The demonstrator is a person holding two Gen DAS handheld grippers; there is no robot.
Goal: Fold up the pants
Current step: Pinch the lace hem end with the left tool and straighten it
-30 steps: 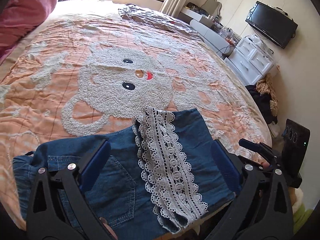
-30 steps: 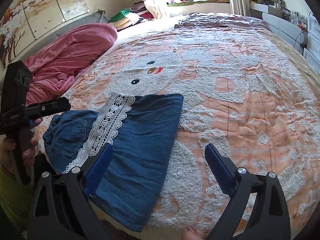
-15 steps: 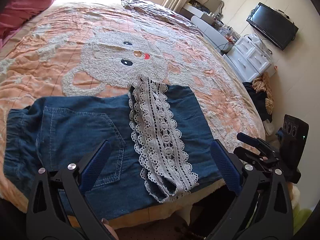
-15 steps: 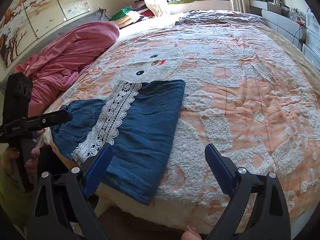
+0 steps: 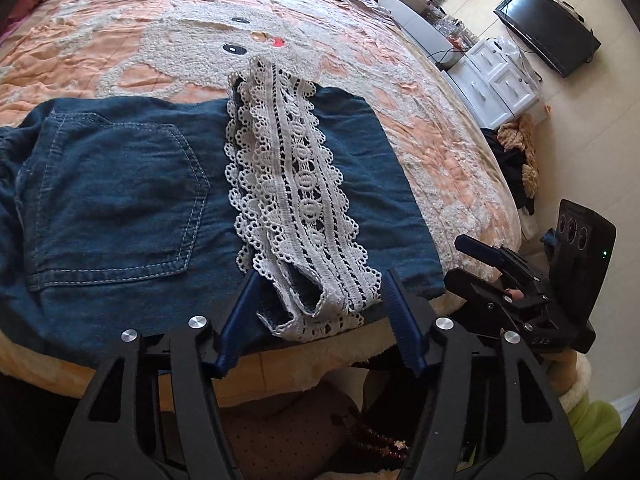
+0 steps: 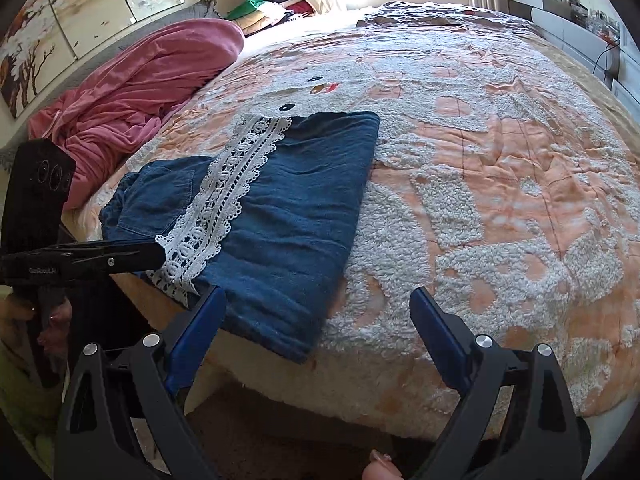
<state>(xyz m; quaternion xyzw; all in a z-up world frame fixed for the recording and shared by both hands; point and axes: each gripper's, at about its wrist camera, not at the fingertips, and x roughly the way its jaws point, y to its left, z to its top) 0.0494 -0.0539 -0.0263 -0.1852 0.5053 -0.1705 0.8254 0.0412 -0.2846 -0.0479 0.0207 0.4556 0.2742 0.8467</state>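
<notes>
Narrowed since a second ago, my left gripper [image 5: 320,300] brackets the lace hem [image 5: 288,184] of the pants [image 5: 120,200] dead ahead, gripping nothing; right gripper [image 6: 320,320] wide, empty, beside them.

Pants [image 5: 120,200] cut off at the left edge of the left wrist view. Far dresser [image 5: 500,84] things too small to tell. Pink blanket [image 6: 140,92] partly hidden behind left gripper [image 6: 160,256].

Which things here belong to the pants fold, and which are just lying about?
For the job:
denim pants
lace trim on the pants
left gripper, open
right gripper, open

Lying about:
pink blanket
TV
white drawers
clothes pile by the window
</notes>
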